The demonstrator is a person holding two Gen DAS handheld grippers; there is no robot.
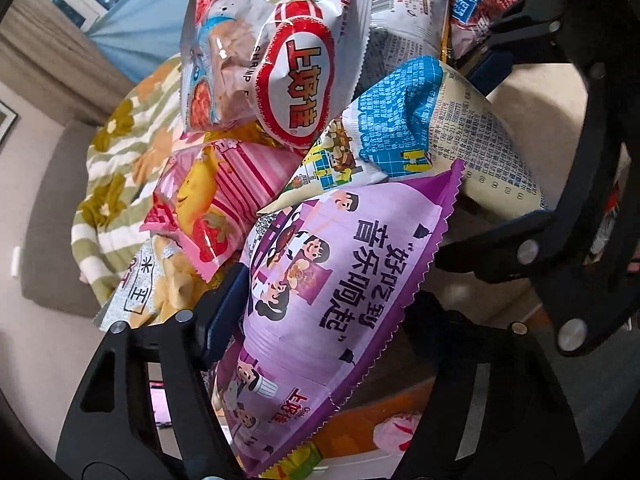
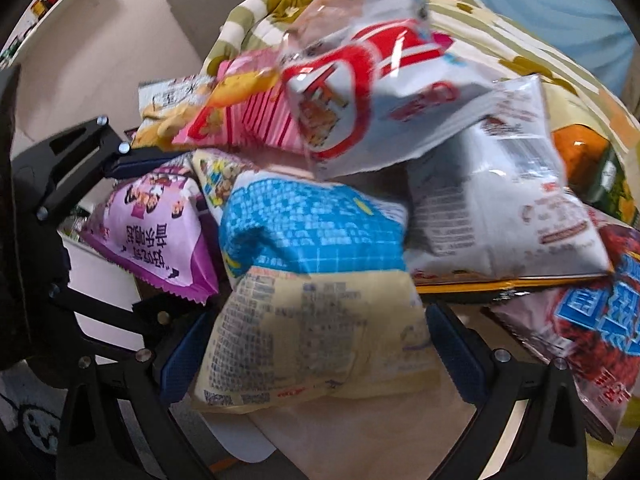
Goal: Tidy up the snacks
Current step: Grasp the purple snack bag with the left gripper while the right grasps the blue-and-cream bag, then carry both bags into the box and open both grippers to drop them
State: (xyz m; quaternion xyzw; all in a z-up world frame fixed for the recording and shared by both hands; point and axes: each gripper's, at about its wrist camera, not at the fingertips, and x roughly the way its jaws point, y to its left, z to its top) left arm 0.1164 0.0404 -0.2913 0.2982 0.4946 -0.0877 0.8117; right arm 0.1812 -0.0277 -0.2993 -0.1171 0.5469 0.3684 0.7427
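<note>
Through my left wrist camera, my left gripper [image 1: 320, 320] points steeply down with the purple bag [image 1: 340, 292] between its jaws; the left blue pad [image 1: 224, 316] presses its edge, while the right finger is hidden behind the bag, so I cannot tell the grip. The pile of bags lies beyond.

Through my right wrist camera, my right gripper [image 2: 312, 344] straddles the blue-and-cream bag [image 2: 316, 288], both pads against its sides. The picture is blurred.
</note>
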